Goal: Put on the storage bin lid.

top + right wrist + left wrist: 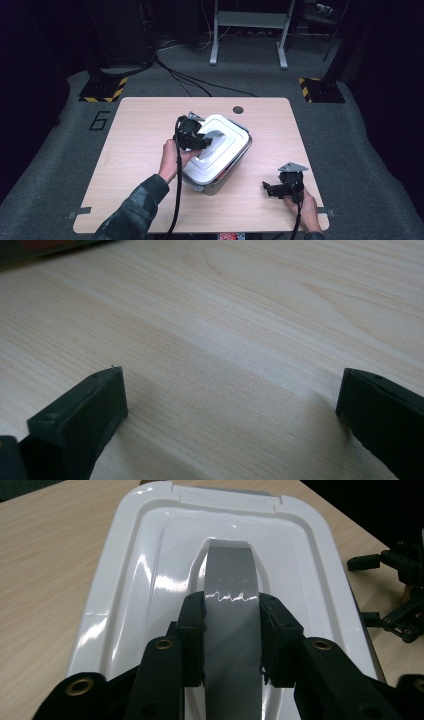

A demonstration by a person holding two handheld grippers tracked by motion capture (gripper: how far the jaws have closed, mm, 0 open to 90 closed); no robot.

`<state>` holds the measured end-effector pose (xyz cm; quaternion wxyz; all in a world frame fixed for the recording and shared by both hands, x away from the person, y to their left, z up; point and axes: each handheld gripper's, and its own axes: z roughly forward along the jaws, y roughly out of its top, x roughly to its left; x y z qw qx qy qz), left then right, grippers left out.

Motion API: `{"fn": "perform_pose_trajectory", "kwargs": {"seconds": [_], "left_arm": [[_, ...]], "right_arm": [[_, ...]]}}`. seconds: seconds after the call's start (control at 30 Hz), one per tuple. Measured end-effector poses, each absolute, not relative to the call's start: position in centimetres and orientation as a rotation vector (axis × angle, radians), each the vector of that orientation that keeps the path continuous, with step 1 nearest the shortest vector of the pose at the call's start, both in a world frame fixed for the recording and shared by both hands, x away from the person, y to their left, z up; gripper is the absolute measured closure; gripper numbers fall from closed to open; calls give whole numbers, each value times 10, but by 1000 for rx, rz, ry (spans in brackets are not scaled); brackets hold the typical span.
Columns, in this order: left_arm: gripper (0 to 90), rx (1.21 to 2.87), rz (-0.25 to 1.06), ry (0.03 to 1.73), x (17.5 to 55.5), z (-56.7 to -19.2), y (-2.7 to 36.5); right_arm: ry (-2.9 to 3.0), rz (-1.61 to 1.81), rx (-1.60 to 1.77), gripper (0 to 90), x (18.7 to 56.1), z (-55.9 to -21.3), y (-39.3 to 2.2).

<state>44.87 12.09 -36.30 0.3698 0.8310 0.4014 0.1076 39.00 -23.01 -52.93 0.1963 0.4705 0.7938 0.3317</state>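
A box with a glossy white lid [225, 150] stands at an angle in the middle of the wooden table [140, 130]. A grey handle [231, 575] runs along the lid's [140, 580] middle. My left gripper [232, 625] is shut on that handle, one pad on each side of it. In the high view the left gripper [202, 142] reaches onto the lid from the box's left side. My right gripper [267, 189] rests low near the table's front right corner, and also shows in the left gripper view as the right gripper [395, 595]. Its jaws stand wide open [230, 390] over bare wood, nothing between them.
A round cable hole [238, 109] sits near the table's far edge. Cables trail from both grippers toward the front edge. Beyond the table are grey carpet, floor cables and a metal frame [248, 30].
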Motion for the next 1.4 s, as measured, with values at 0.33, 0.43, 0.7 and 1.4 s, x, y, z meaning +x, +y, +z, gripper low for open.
{"fn": "perform_pose_trajectory", "kwargs": {"seconds": [0.33,0.43,0.7,1.4], "left_arm": [[667,2113,258,1055,446,-364,114],[666,2129,261,1049,444,-364,110],[654,2147,322,1045,439,-368,100],[226,2123,354,982,433,-351,122]], "right_arm": [[2225,929,1306,0,390,-529,-231],[2223,929,1308,0,390,-529,-231],[2224,928,1308,0,390,-529,-231],[2224,928,1308,0,390,-529,-231]]}}
